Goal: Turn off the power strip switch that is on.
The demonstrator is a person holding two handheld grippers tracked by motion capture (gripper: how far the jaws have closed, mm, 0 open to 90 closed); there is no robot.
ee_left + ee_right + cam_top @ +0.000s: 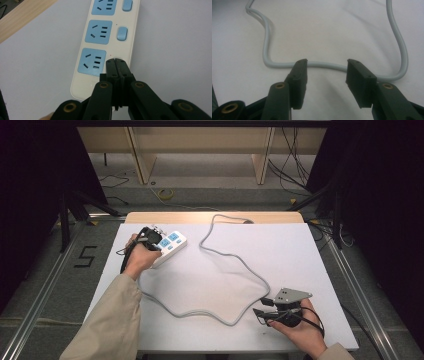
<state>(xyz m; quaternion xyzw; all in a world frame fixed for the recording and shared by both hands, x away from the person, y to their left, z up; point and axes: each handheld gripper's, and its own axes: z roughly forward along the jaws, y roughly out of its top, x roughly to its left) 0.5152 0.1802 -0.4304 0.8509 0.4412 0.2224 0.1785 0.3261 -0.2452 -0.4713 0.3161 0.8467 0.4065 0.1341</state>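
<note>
Two grippers: one black two-jaw tool in each hand, both over the white tabletop [300, 250].
Right gripper [260, 306]: near edge of table, right side, in the person's right hand [299, 329]; grey three-cornered plate on top.
Right jaws: apart, nothing between the pads; in the right gripper view [326, 71] the tips hover just short of the cable.
Grey round power cable [322, 65]: runs crosswise just beyond the right jaw tips, then bends up on both sides; lies flat on the table.
Cable route, high view [250, 270]: loops from near the right gripper, snakes left toward the left forearm, other end climbs to the far table edge.
Left forearm: beige sleeve [112, 320], comes in from the bottom left.
Left gripper [150, 237]: far left of table, held in the left hand [137, 257], over the near end of the strip.
Left jaws: together, holding nothing; in the left gripper view [115, 60] the joined tips sit on the button beside the nearest socket.
White power strip with blue sockets and blue push buttons [110, 32]: lies flat, far left part of the table, three sockets visible in a row, cannot tell if the covered button is pressed in.
Strip, high view [172, 242]: angled, left hand partly over it.
</note>
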